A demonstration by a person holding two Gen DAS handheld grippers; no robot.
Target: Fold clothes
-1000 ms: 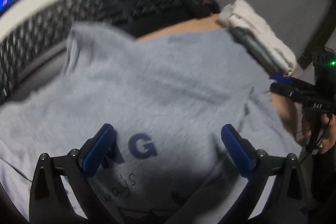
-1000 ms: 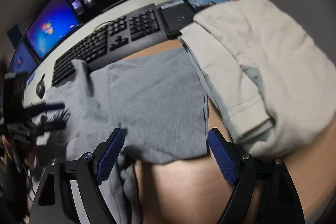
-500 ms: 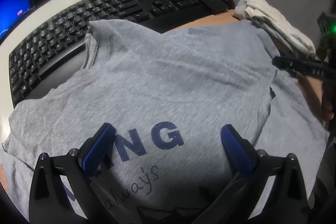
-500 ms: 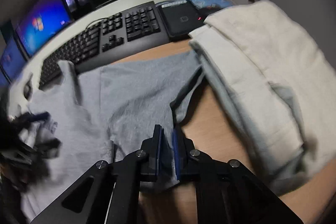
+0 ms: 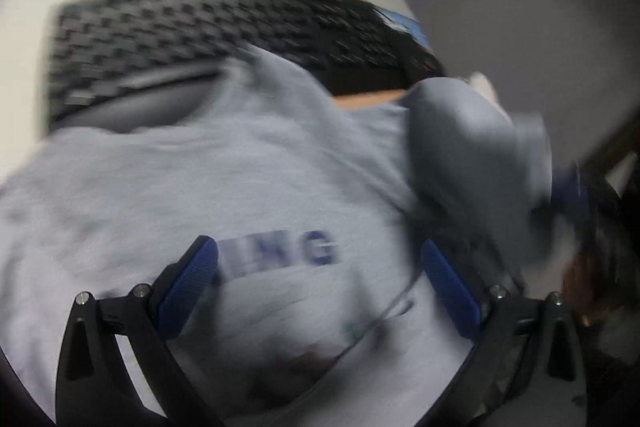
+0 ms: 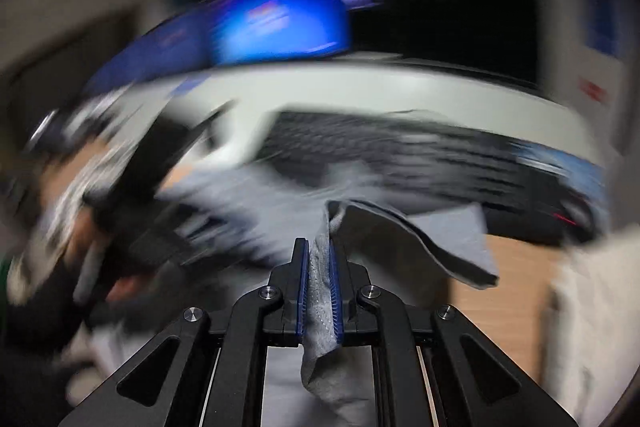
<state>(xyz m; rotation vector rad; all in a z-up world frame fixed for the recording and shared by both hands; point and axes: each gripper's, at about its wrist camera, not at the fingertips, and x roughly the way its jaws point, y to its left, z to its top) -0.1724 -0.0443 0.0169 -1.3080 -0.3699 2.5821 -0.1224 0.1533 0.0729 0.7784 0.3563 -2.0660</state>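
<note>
Hovering wide open, holding nothing: left gripper [image 5: 318,281] over one grey T-shirt [image 5: 208,187] spread on desk [image 6: 508,291] before one keyboard [image 5: 192,35]. Clamped on raised shirt edge: right gripper [image 6: 319,283]. One cream garment [image 6: 592,307] far right.

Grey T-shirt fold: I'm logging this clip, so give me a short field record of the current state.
garment: grey T-shirt, blue lettering facing up, spread on the desk
left gripper: open, above the lettering, gripping nothing
right gripper: shut on a fold of the shirt's fabric, lifted
behind shirt: black keyboard, shirt overlapping its near edge
right of shirt: cream garment
image quality: heavy motion blur
</note>
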